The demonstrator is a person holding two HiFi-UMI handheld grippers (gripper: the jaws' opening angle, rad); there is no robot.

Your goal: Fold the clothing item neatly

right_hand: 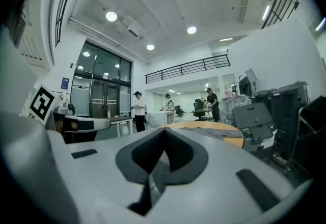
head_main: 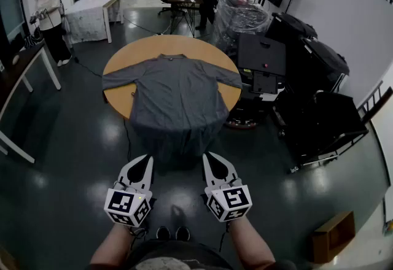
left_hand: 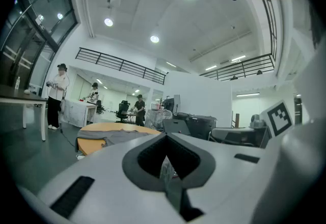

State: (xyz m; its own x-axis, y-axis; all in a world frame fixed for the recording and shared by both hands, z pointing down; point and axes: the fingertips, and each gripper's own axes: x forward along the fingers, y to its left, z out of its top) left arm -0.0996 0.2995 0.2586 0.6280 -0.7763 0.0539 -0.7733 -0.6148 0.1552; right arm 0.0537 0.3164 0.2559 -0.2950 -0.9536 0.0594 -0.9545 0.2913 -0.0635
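Nearest, the white left tool (head_main: 145, 159) and white right tool (head_main: 211, 157) sit side by side, both jaws together, nothing between them. Well ahead, grey long-sleeved shirt (head_main: 178, 94) spread flat on round wooden counter (head_main: 147, 48), sleeves out, hem draped over near edge.

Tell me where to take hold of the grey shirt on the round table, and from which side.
Probably the hem: the grey shirt lies flat, collar far, and the hem hangs free over the round table's near edge. Come from the near side, a gripper at each hanging corner; left gripper and right gripper, now shut, must open first.
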